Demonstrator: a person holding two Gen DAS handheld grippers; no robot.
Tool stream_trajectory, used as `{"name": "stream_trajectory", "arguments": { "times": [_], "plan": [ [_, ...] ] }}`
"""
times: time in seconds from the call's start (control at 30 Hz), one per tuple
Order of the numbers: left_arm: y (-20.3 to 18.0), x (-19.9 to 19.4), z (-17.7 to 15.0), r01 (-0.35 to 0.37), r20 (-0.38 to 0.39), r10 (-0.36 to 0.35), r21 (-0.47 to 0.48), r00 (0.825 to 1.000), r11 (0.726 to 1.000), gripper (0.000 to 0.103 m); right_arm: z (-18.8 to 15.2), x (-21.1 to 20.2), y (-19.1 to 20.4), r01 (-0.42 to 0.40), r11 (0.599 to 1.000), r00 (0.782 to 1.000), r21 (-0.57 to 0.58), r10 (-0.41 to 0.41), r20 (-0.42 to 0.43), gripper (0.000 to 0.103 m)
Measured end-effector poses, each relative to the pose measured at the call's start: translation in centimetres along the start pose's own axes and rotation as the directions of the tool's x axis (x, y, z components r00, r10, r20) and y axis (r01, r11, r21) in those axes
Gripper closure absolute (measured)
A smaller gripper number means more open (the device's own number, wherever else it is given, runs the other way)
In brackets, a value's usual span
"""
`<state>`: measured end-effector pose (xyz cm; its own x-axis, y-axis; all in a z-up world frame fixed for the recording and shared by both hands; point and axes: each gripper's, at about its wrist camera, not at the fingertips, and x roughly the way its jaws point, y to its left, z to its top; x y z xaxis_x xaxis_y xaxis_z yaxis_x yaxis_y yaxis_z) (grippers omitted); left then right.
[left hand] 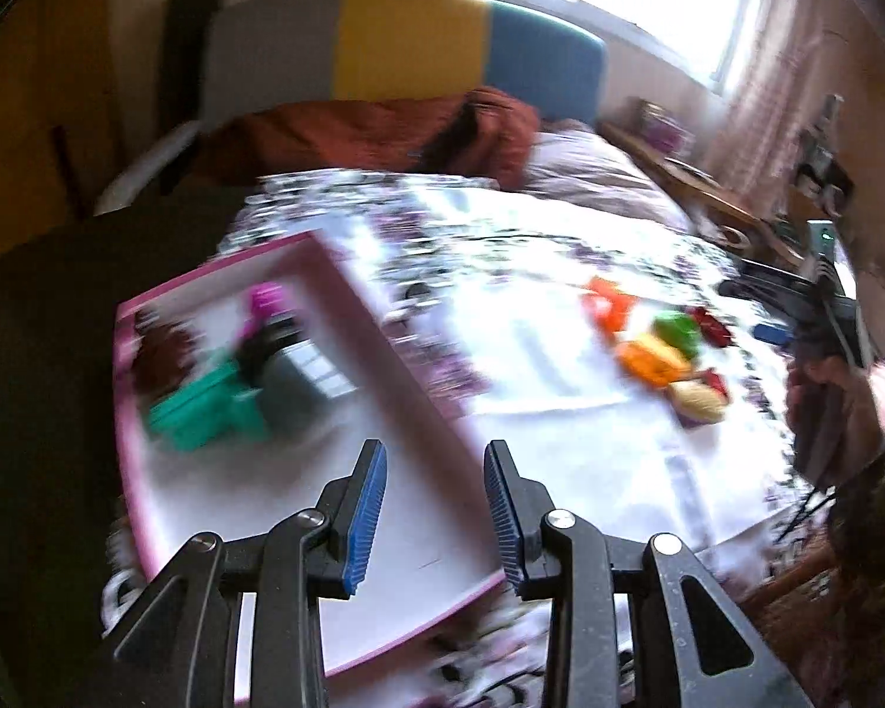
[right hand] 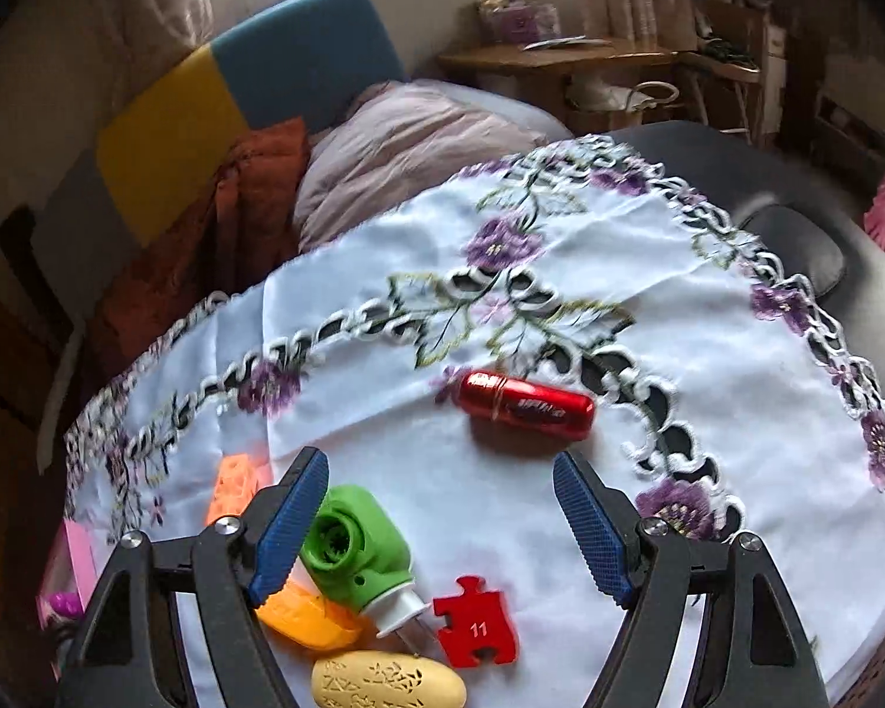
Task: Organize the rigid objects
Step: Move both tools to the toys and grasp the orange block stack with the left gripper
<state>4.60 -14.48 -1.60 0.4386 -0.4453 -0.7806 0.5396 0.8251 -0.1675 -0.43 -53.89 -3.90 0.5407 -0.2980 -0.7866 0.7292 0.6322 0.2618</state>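
- Left gripper point(left hand: 435, 510) hovers over the near part of the pink tray point(left hand: 348, 289), fingers spread, nothing between the blue pads point(left hand: 364, 522).
- The left view is blurred, so detail is soft; the tray sits on the embroidered cloth point(left hand: 560, 366), tilted in the frame.
- Toward the tray's far-left corner lies a cluster: a teal piece point(left hand: 203, 416), a grey block point(left hand: 301, 389) touching it, a magenta piece point(left hand: 265, 301) behind, a brown lump point(left hand: 159, 354) to the left.
- Well to the right of the tray, loose toys lie in a bunch on the cloth; their shapes are too smeared here to tell apart.
- Right gripper point(right hand: 442, 522) hangs above that bunch, fingers wide apart and empty.
- A red capsule point(right hand: 525, 406) lies on its side ahead of the fingertips, alone on the cloth.
- A green nozzle piece point(right hand: 360, 548) lies just beside the left finger, its white tip beside a red puzzle piece point(right hand: 478, 619) marked 11.
- An orange shell point(right hand: 307, 619) sits partly under the left finger, against the green piece; a yellow oval point(right hand: 383, 681) lies nearest the camera.
- An orange lattice piece point(right hand: 236, 487) lies left of the left finger.
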Motion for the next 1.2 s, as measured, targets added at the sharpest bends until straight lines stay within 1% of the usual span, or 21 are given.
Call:
{"name": "stream_trajectory", "arguments": {
  "times": [0.07,0.13,0.2,0.3,0.37,0.43,0.5,0.53,0.6,0.73,0.83,0.93,1.0,1.07,1.1,1.13,1.17,1.2],
  "plan": [
    [-2.2,1.3,1.2,0.046,-0.013,-0.046,0.032,0.999,0.998,0.069,0.0,-1.0,-1.2,-0.014,0.998,0.999,0.058,0.012,0.038,0.02],
    [-4.1,2.4,2.3,0.07,-0.021,-0.069,0.065,0.997,0.995,0.069,0.4,-1.6,-2.8,-0.022,0.99,0.997,0.137,0.013,0.072,0.018],
    [-6.1,3.6,3.2,0.087,-0.03,-0.085,0.098,0.996,0.991,0.069,0.6,-1.6,-4.0,-0.033,0.98,0.997,0.195,0.018,0.077,0.018],
    [-8.4,5.9,4.8,0.108,-0.052,-0.102,0.13,0.993,0.986,0.069,0.8,-1.6,-5.3,-0.078,0.96,0.995,0.268,0.06,0.075,0.018],
    [-9.7,7.5,5.9,0.124,-0.071,-0.115,0.131,0.991,0.984,0.069,0.9,-2.5,-7.1,-0.105,0.93,0.99,0.351,0.062,0.13,0.018],
    [-10.6,9.1,6.7,0.143,-0.084,-0.133,0.133,0.988,0.981,0.067,0.8,-3.1,-8.5,-0.108,0.906,0.986,0.409,0.045,0.16,0.015],
    [-11.6,10.9,7.5,0.153,-0.11,-0.14,0.13,0.984,0.98,0.064,0.7,-3.0,-9.5,-0.108,0.882,0.987,0.459,0.04,0.155,0.014],
    [-11.9,11.8,7.9,0.168,-0.125,-0.153,0.122,0.98,0.978,0.064,0.7,-2.6,-9.5,-0.116,0.876,0.988,0.468,0.056,0.141,0.014],
    [-12.5,13.1,8.2,0.182,-0.141,-0.165,0.115,0.976,0.977,0.063,0.9,-2.1,-9.1,-0.124,0.88,0.99,0.459,0.08,0.114,0.014],
    [-13.4,15.2,9.5,0.218,-0.149,-0.204,0.08,0.968,0.973,0.062,1.1,-1.5,-7.8,-0.136,0.906,0.99,0.401,0.11,0.089,0.013],
    [-14.0,16.7,10.4,0.244,-0.156,-0.233,0.057,0.96,0.968,0.059,1.0,-1.0,-7.2,-0.155,0.911,0.988,0.382,0.142,0.062,0.013],
    [-14.6,18.6,11.0,0.228,-0.172,-0.217,0.051,0.961,0.972,0.055,0.8,-0.8,-6.7,-0.167,0.915,0.986,0.367,0.162,0.045,0.013],
    [-14.7,19.8,11.4,0.214,-0.177,-0.203,0.048,0.963,0.976,0.055,0.7,-0.7,-6.4,-0.169,0.92,0.985,0.354,0.165,0.043,0.013],
    [-14.8,21.0,11.7,0.218,-0.192,-0.207,0.035,0.959,0.975,0.055,0.7,-0.6,-5.9,-0.172,0.927,0.985,0.333,0.17,0.036,0.012],
    [-14.8,21.7,11.8,0.224,-0.21,-0.213,0.029,0.954,0.974,0.055,0.8,-0.5,-5.6,-0.173,0.93,0.985,0.324,0.172,0.032,0.012],
    [-14.7,22.2,11.7,0.228,-0.227,-0.216,0.024,0.949,0.973,0.063,0.7,-0.4,-5.3,-0.174,0.935,0.984,0.309,0.174,0.027,0.012],
    [-14.3,22.7,11.6,0.222,-0.243,-0.213,0.008,0.946,0.975,0.078,0.7,-0.3,-5.1,-0.18,0.937,0.983,0.298,0.182,0.024,0.012],
    [-14.0,22.7,11.5,0.216,-0.242,-0.21,-0.002,0.947,0.976,0.083,0.7,-0.4,-4.9,-0.19,0.939,0.981,0.285,0.192,0.021,0.013]
  ]
}}
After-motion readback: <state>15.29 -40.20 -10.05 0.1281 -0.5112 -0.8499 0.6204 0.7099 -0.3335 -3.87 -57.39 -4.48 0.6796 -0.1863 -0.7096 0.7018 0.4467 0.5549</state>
